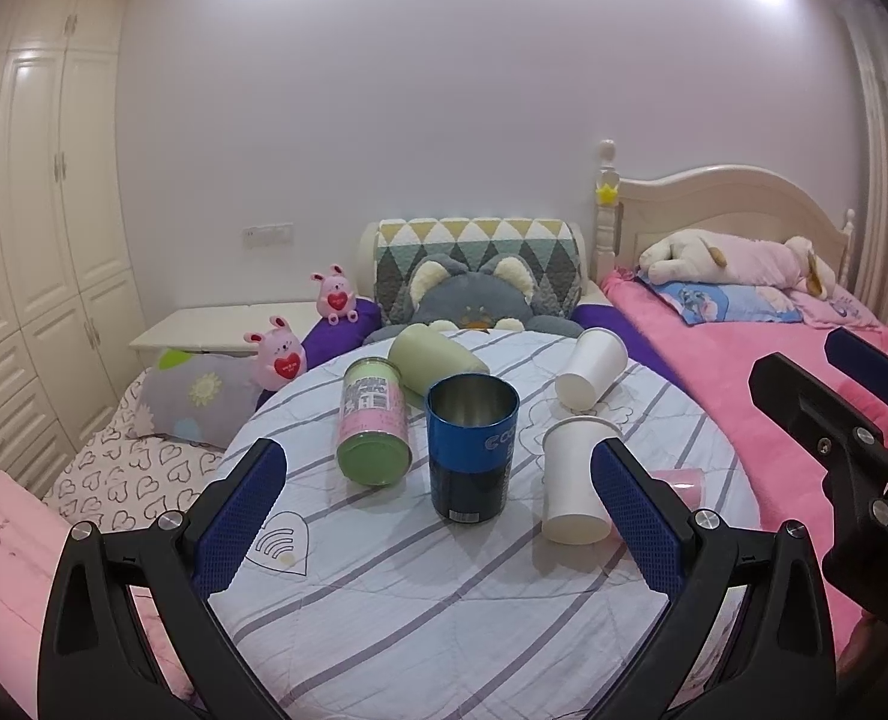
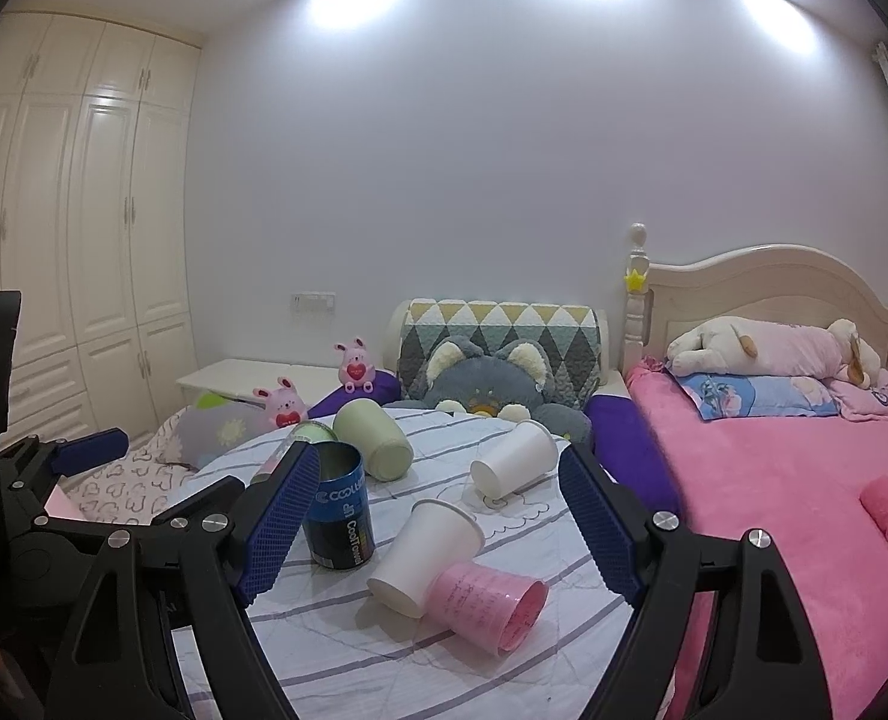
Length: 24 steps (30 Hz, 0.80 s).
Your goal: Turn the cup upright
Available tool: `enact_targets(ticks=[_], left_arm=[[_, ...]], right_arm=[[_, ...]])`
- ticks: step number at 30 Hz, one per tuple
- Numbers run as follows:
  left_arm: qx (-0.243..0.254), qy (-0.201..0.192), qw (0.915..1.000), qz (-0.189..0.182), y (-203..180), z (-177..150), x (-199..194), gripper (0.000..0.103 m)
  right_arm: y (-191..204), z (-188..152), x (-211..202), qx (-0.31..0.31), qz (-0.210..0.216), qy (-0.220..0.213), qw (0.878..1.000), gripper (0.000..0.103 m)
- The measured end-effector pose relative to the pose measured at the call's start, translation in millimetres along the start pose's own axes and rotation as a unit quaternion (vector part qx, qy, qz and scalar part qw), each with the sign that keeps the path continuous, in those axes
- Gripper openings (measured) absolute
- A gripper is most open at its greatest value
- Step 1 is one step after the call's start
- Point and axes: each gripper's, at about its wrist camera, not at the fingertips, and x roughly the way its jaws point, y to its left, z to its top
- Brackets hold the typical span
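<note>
A blue metal cup [image 1: 471,447] [image 2: 339,507] stands upright, mouth up, on the round striped table [image 1: 432,594] [image 2: 348,654]. Around it lie cups on their sides: a pink-and-green cup [image 1: 373,429], a pale green cup [image 1: 435,360] [image 2: 373,439], two white paper cups [image 1: 591,367] [image 1: 573,480] [image 2: 513,467] [image 2: 423,549] and a pink cup [image 2: 487,606] [image 1: 681,483]. My left gripper [image 1: 438,516] is open and empty, its fingers to either side of the blue cup and nearer the camera. My right gripper [image 2: 438,522] is open and empty above the near white cup.
A pink bed [image 2: 792,480] with a plush dog lies to the right. A grey cat cushion [image 1: 471,300] and pink bunny toys [image 1: 276,354] sit behind the table. White wardrobes [image 1: 42,210] stand on the left.
</note>
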Motion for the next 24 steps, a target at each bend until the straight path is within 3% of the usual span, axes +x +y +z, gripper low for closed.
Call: enact_targets(ticks=[24], left_arm=[[-0.006,0.016,0.9998,0.006,14,-8,20,0.103]], right_arm=[[4,-2,11,-0.008,0.001,0.019,1.000,0.083]])
